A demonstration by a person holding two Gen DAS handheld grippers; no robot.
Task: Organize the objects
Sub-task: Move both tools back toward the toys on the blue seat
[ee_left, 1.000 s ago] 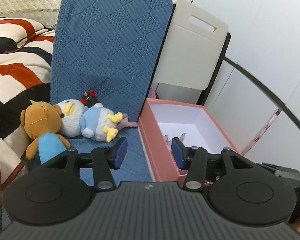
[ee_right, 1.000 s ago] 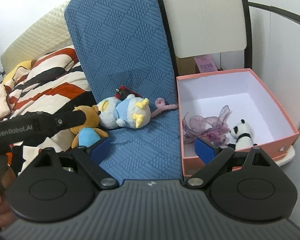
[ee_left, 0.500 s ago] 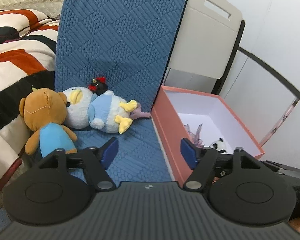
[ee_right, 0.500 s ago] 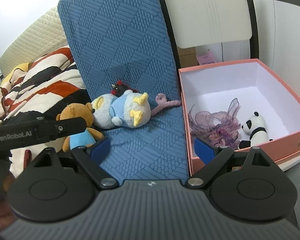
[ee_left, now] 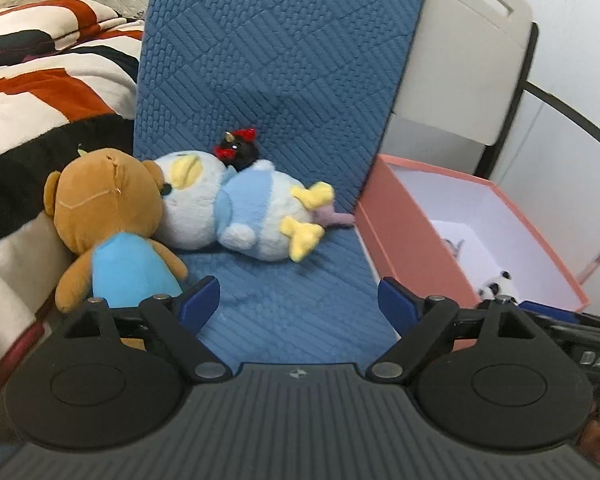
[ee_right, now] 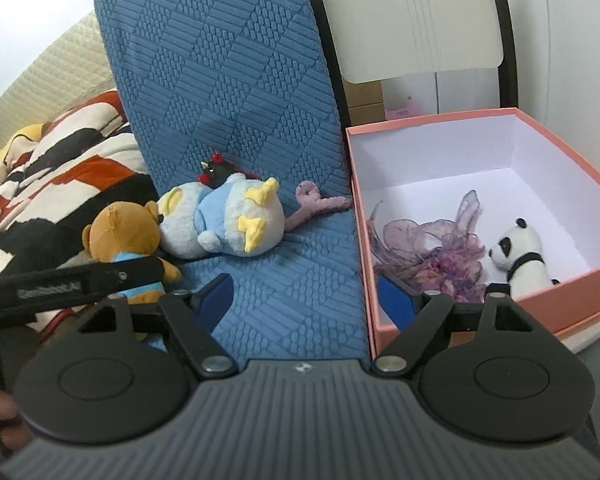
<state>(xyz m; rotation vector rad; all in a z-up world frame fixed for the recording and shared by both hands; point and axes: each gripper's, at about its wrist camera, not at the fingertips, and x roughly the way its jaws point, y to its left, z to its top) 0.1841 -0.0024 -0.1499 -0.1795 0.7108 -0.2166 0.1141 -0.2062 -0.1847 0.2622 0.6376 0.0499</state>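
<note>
The pale blue duck plush (ee_left: pixel 244 216) lies on its side on the blue quilted mat (ee_left: pixel 292 304), its head touching the brown bear (ee_left: pixel 112 228) at its nine o'clock; a small black toy with red bows (ee_left: pixel 238 148) sits at its twelve, a pink tail-like plush (ee_right: pixel 320 204) at its three, and the pink box (ee_right: pixel 452 312) just beyond the mat's edge; the left gripper (ee_left: pixel 298 300) has just been opening, jaws wide with only mat between them; the right gripper (ee_right: pixel 308 296) has just been narrowing, jaws still apart and empty, straddling the box's near wall; I judge the duck the likeliest pick; come in low, span its round body, not a foot, and clear the bear; only the right view shows the box's contents fully, the purple ribbon (ee_right: pixel 432 248) and panda (ee_right: pixel 520 252); the left view shows just the panda's head.
</note>
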